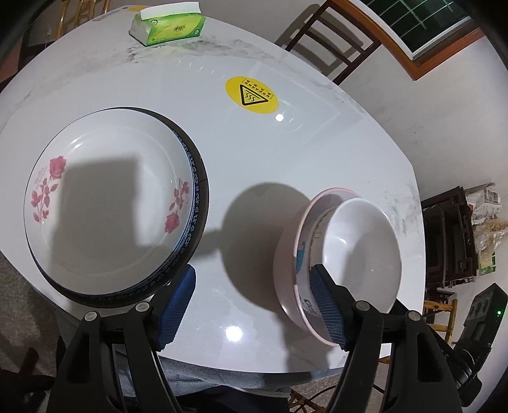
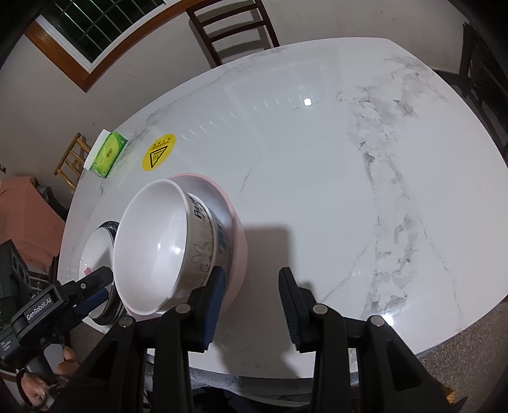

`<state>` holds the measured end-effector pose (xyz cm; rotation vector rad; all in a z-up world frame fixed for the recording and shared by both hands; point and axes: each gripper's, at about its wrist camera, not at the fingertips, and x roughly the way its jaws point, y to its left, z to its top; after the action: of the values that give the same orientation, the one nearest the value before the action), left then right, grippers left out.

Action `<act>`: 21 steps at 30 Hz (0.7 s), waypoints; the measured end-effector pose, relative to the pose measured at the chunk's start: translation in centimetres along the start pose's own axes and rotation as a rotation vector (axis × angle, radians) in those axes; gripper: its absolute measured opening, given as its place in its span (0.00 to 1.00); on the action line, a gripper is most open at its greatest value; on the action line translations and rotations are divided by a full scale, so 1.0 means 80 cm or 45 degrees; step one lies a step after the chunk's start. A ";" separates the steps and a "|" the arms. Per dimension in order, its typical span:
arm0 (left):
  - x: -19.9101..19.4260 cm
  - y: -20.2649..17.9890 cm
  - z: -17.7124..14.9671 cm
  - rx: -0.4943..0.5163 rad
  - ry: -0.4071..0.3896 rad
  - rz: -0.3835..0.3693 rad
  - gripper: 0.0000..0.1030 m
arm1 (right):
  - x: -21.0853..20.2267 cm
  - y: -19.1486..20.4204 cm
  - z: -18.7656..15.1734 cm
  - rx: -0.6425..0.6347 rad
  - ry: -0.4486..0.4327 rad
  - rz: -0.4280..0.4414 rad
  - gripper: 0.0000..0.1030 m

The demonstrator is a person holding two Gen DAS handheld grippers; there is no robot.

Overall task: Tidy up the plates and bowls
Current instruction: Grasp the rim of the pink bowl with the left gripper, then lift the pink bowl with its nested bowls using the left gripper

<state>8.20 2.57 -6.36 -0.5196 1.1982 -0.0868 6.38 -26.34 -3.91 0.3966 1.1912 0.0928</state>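
Observation:
A rose-patterned white plate [image 1: 108, 197] lies on top of a blue-rimmed plate [image 1: 193, 203] at the left of the marble table [image 1: 285, 152]. A white bowl with cartoon print [image 1: 362, 251] sits nested in a pink bowl [image 1: 285, 270] to the right. My left gripper [image 1: 254, 305] is open and empty, with the plates to its left and the bowls at its right finger. In the right wrist view the white bowl [image 2: 152, 247] sits in the pink bowl [image 2: 236, 241]. My right gripper [image 2: 250, 305] is open and empty, its left finger by the bowls.
A green tissue pack [image 1: 168, 27] lies at the far side of the table. A yellow heat-warning sticker [image 1: 251, 94] is near the table's middle. Dark wooden chairs [image 2: 231, 25] stand behind the table. The other gripper [image 2: 63, 305] shows at the left of the right wrist view.

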 end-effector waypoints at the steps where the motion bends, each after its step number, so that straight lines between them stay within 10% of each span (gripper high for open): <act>1: 0.003 0.000 0.001 0.001 0.005 0.005 0.68 | 0.001 0.000 0.000 0.002 0.002 -0.001 0.35; 21: 0.040 -0.011 0.006 0.039 0.069 0.060 0.49 | 0.034 0.012 0.012 -0.048 0.035 -0.108 0.35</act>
<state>10.03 0.92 -8.67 -0.4641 1.2595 -0.0795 8.40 -24.97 -5.65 0.3122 1.2297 0.0476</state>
